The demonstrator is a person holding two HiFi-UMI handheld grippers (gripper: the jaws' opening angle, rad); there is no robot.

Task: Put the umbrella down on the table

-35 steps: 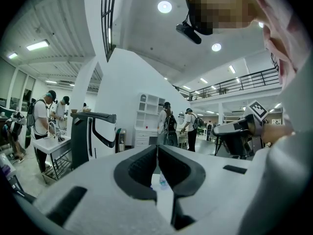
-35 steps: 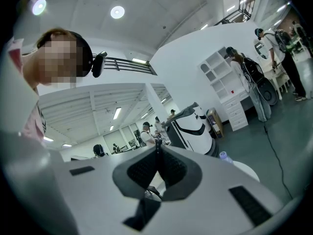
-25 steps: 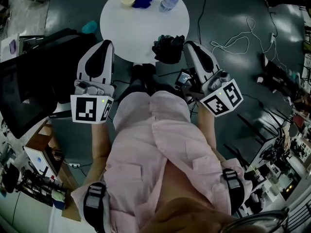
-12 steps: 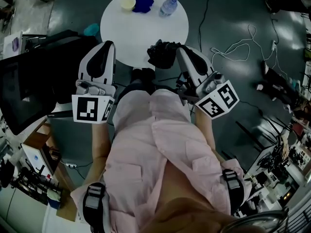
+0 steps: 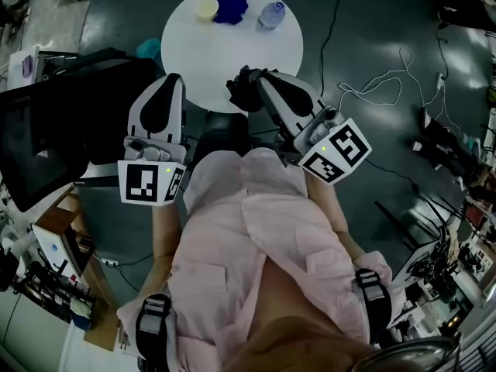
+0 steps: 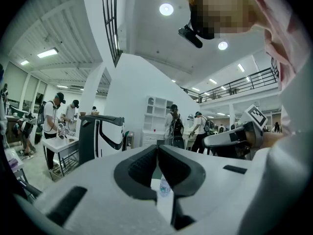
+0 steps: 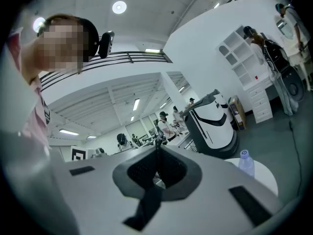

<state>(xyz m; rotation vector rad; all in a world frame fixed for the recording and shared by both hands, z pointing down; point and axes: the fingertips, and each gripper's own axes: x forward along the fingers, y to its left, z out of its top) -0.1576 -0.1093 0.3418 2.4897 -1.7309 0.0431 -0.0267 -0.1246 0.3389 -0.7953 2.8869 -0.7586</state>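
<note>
The black folded umbrella (image 5: 240, 90) hangs as a dark bundle at the tip of my right gripper (image 5: 257, 82), over the near edge of the round white table (image 5: 232, 53). In the right gripper view the jaws of that gripper (image 7: 157, 148) are pressed together, and a black strap (image 7: 146, 204) hangs down from between them. My left gripper (image 5: 169, 82) points at the table's left near edge. In the left gripper view the jaws of the left gripper (image 6: 157, 148) meet with nothing between them.
On the table's far side stand a yellow bowl (image 5: 206, 8), a blue cloth (image 5: 229, 3) and a water bottle (image 5: 270, 14). A black machine (image 5: 46, 130) stands to the left. Cables (image 5: 387, 76) lie on the floor to the right. Several people stand in the background.
My right gripper has swung left with the umbrella, from beside the table's right near edge to over its near edge. The left gripper has stayed where it was.
</note>
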